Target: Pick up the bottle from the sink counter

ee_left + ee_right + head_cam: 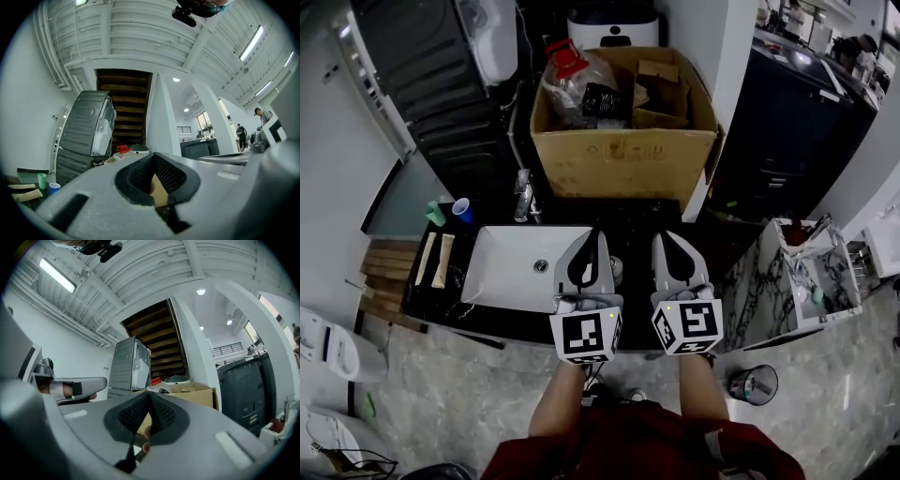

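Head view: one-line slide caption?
Shut left gripper and right gripper side by side over black sink counter, white rectangular basin at left, brown cardboard box behind.

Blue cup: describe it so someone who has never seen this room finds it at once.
Find the white sink set in the dark counter. Just past its far left corner, left of the faucet, stands the small blue cup. Its neighbour, a green cup, sits further left; only this one is blue.
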Motion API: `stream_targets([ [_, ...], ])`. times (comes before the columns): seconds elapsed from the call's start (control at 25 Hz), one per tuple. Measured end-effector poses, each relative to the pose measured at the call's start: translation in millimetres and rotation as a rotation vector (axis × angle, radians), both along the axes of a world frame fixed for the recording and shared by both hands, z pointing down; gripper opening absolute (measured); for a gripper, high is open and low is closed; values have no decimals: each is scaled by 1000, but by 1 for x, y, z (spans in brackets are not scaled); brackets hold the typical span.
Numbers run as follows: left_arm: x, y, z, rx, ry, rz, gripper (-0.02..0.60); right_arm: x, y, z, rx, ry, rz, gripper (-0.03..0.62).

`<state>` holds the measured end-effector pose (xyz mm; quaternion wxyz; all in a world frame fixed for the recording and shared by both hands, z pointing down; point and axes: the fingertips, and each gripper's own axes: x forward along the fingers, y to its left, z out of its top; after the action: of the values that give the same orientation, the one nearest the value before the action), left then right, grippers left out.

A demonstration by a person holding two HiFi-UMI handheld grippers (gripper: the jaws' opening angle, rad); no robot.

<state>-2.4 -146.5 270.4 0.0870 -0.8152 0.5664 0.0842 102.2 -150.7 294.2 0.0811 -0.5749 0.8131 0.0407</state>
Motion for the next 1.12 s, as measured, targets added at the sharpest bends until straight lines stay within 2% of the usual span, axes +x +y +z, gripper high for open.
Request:
stream_targets([
  [0.32,-44,-36,-3,-1,8,43,0,-45,-34,-4,1,11,44,3],
  [0.52,-58,-50,0,-3,3,56,0,-58,-47,-4,2,12,61,3],
  [1.12,-47,-90,-3,12,-10,14,0,-51,-91,-2,7,18,16,3],
])
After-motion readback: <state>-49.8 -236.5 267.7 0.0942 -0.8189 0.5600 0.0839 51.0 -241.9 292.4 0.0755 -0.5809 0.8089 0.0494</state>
